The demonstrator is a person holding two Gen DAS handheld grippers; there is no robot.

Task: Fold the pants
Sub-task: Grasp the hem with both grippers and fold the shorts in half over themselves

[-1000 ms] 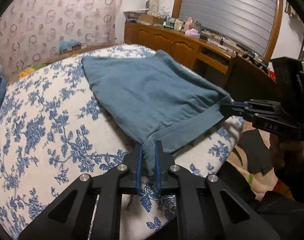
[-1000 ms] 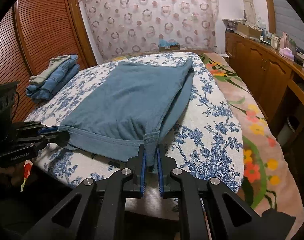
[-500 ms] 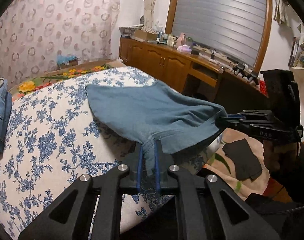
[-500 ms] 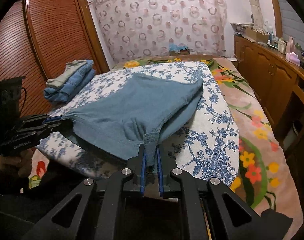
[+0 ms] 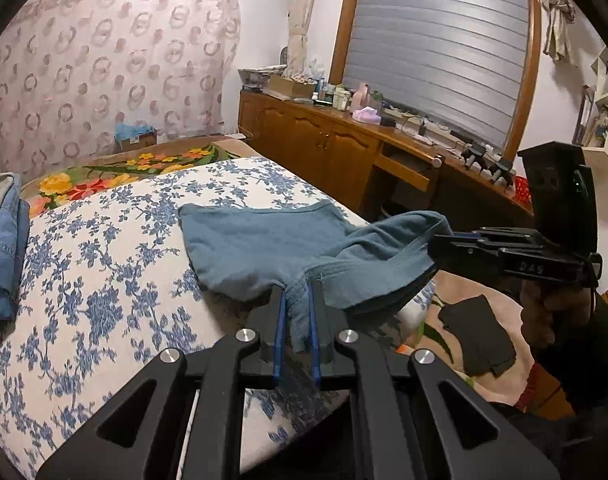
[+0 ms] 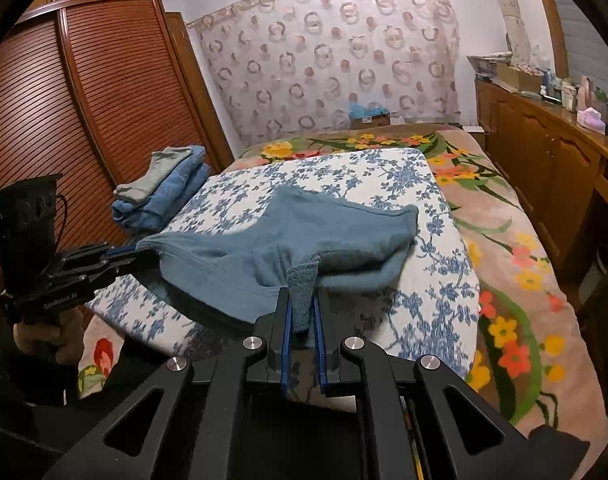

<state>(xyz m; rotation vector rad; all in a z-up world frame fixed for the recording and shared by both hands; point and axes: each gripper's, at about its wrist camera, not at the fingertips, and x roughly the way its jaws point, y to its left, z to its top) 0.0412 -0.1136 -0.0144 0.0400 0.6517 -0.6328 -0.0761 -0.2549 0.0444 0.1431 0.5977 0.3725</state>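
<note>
- One pair of blue-grey pants (image 5: 264,244) is seen, lying partly on the flowered sheet (image 5: 104,280) and partly lifted off its near edge.
- Two grippers are in view, one at each near corner of the pants; both are clamped on the cloth.
- The left gripper (image 5: 297,320) is closed on a bunched bit of hem, which is pinched between its two blue-lined fingers (image 5: 279,328).
- The right gripper (image 6: 304,320) is closed on a ribbed tab of cloth that stands up between its fingers (image 6: 287,328).
- In the left wrist view the right gripper (image 5: 444,240) is seen to the right of the pants, with the corner of the cloth drawn up to its tip.
- In the right wrist view the left gripper (image 6: 144,256) is seen to the left of the pants, with that corner pulled to a point.
- The pants look soft and knitted; the near edge is raised and sagging between the two grips, while the far part is doubled over and rests flat on the sheet.
- One stack of folded clothes (image 6: 164,188) lies on the far left of the sheet, well apart from the pants.
- One wooden cabinet (image 5: 324,148) runs along the wall beyond the sheet's right side.
</note>
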